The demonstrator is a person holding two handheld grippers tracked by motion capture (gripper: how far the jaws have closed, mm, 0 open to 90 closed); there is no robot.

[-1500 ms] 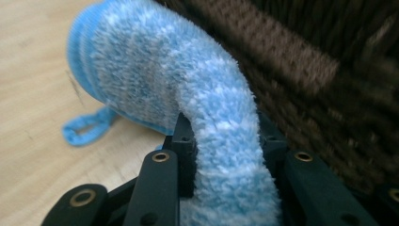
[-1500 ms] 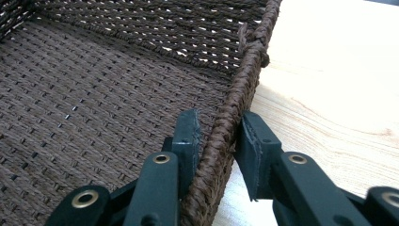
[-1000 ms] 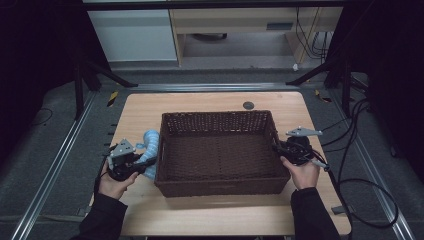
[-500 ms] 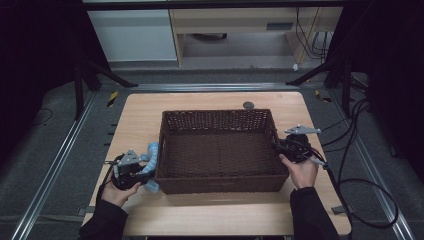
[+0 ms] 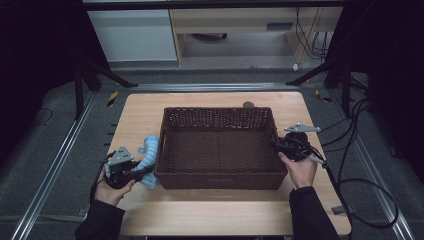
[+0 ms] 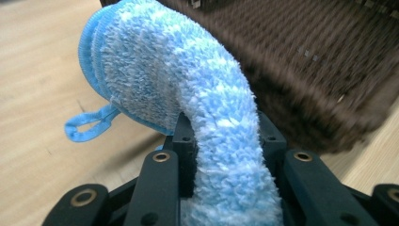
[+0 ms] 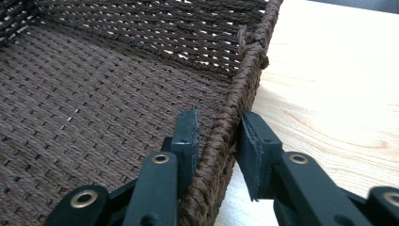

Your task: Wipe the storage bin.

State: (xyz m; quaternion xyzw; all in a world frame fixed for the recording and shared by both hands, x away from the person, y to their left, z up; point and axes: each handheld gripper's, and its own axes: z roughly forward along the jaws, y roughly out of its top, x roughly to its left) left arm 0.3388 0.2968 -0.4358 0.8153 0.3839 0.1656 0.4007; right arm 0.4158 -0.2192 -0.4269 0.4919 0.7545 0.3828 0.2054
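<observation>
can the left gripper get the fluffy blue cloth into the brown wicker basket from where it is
Probably yes: the left gripper already clamps the fluffy blue cloth right beside the brown wicker basket, whose top is open; only the near wall needs lifting over.

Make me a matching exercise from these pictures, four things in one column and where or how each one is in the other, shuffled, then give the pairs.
1. fluffy light-blue cloth
2. dark brown woven basket
3. right gripper
4. small dark round object

A. on the table beyond the basket's far wall
B. astride the basket's right rim
C. clamped in the left gripper
D. mid-table, nothing inside

Pairs: 1-C, 2-D, 3-B, 4-A
</observation>
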